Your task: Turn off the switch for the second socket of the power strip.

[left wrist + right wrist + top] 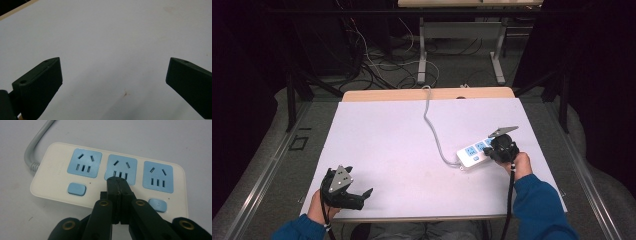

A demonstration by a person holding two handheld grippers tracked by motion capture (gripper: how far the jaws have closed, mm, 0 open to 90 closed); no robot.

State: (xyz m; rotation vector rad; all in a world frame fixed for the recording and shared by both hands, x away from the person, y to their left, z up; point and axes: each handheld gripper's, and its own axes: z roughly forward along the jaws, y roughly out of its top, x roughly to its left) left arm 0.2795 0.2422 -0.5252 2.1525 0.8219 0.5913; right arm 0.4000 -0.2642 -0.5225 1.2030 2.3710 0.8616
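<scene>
A white power strip (472, 155) with three blue sockets lies on the right part of the white table (402, 150). Its grey cord (432, 125) runs to the far edge. In the right gripper view, the strip (55, 177) shows blue sockets and blue switch buttons (76, 189). My right gripper (117, 181) is shut, and its joined tips lie over the strip just below the middle socket (121, 168). The high view has that gripper (492, 150) over the strip's right end. My left gripper (362, 197) rests at the near left, open, with bare table between its jaws (113, 72).
The tabletop's wooden strip (427, 94) shows along the far edge. Beyond it, on the floor, are loose cables (377, 65) and the legs of another table (422, 55). Dark curtains close both sides. A small brown mark (125, 94) dots the table near the left gripper.
</scene>
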